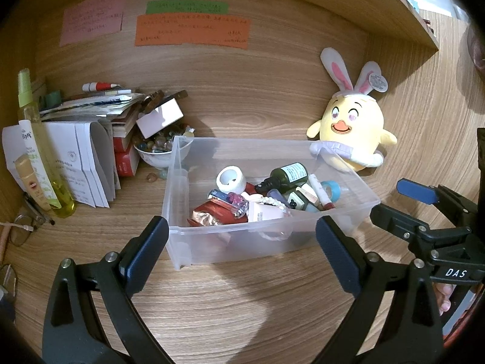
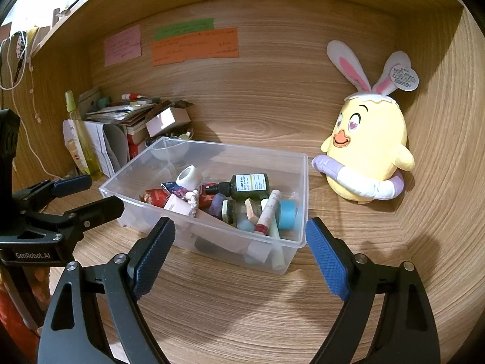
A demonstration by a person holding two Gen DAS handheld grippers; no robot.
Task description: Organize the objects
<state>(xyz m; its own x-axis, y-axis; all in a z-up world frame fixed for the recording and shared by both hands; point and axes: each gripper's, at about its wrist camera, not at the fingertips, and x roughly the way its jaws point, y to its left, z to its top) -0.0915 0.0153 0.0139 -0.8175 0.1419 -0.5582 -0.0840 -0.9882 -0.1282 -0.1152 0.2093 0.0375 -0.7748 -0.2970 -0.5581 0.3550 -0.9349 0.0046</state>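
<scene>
A clear plastic bin [image 1: 182, 242] [image 2: 291, 163] stands on the wooden desk, holding several small items: a dark green bottle [image 1: 286, 174] [image 2: 250, 185], a white tape roll [image 1: 231, 179] [image 2: 189, 177], a blue tape roll [image 2: 286, 214], a red packet [image 1: 209, 215]. My left gripper [image 1: 242, 257] is open and empty just in front of the bin; it shows at the left of the right wrist view [image 2: 81, 195]. My right gripper [image 2: 241, 251] is open and empty before the bin's near right corner; it shows at the right of the left wrist view [image 1: 397, 203].
A yellow chick plush with bunny ears [image 1: 354, 127] [image 2: 368, 148] leans in the back right corner. At the left stand a paper and book pile [image 1: 91, 139], a bowl of beads [image 1: 157, 148], a yellow-green spray bottle [image 1: 39, 142] [image 2: 81, 139]. Glasses [image 1: 21, 230] lie nearby.
</scene>
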